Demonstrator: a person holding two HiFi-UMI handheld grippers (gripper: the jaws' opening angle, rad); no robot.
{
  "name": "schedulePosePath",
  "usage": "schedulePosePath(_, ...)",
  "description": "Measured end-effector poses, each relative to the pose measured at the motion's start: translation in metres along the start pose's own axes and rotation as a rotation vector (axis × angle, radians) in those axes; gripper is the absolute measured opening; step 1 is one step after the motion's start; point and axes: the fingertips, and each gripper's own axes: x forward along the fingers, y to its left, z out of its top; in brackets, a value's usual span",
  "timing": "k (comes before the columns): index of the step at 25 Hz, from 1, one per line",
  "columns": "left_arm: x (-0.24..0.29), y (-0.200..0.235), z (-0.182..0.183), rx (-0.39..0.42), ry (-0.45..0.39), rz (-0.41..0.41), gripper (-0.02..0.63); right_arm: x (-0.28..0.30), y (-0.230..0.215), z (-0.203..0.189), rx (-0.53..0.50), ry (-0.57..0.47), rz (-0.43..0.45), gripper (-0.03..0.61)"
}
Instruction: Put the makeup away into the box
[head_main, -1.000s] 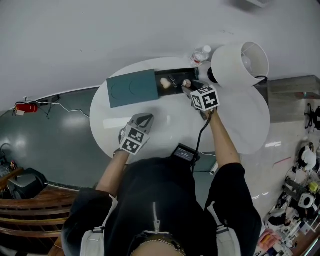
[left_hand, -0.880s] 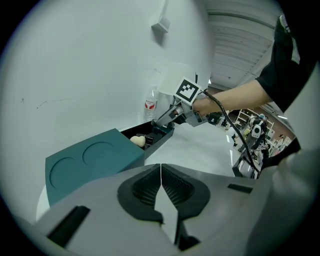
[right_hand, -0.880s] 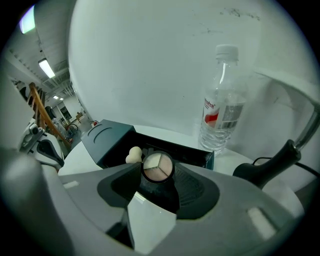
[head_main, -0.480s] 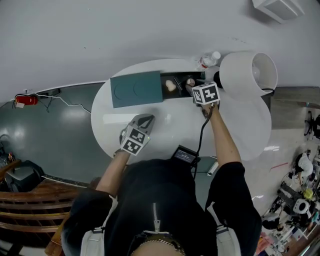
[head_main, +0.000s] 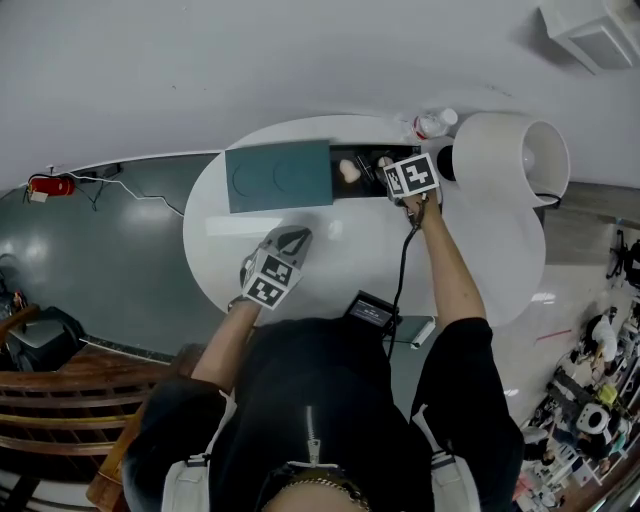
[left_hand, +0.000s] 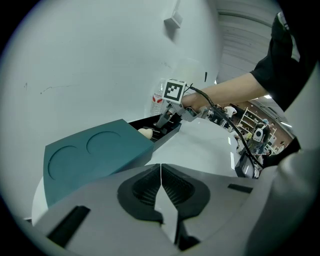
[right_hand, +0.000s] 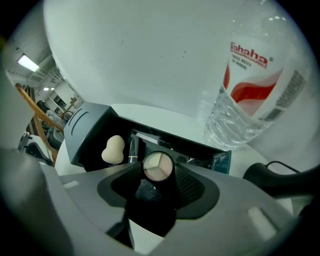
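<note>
In the head view, the right gripper (head_main: 390, 170) is seen brought down from in front of the box (head_main: 280, 176) to over its open end. In the left gripper view, the left gripper (left_hand: 160, 172) is kept closed and empty. In the right gripper view, a compact (right_hand: 158, 166) is clamped between the jaws just above the open box, near a sponge (right_hand: 113, 149); release is judged close.

On the table (head_main: 330, 255) we find the box (head_main: 280, 177) along the far edge, its drawer (right_hand: 222, 161) pulled out to the right. In the drawer a sponge (right_hand: 113, 149) lies towards the left end, and just right of it what we take to be a slim tube (right_hand: 132, 150). The right gripper (right_hand: 158, 170) stands over the drawer with the compact (right_hand: 158, 166) between its jaws. Behind the drawer's right end stands a bottle (right_hand: 250, 85), with the lamp (head_main: 510, 160) to its right. The left gripper (head_main: 289, 240) sits in front of the box, over the table's middle.
</note>
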Motion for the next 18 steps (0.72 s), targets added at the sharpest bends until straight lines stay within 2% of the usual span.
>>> schedulePosePath(10, -0.002, 0.005, -0.003, -0.012, 0.004, 0.003, 0.014, 0.005, 0.002, -0.002, 0.008, 0.036, 0.016, 0.212)
schedulePosePath(14, -0.005, 0.002, 0.001, -0.004, -0.015, 0.000, 0.014, -0.007, -0.001, 0.003, 0.024, -0.019, -0.005, 0.212)
schedulePosePath(18, -0.008, 0.003, 0.000, 0.007, -0.023, 0.013, 0.014, -0.022, 0.006, 0.008, 0.043, -0.079, 0.011, 0.210)
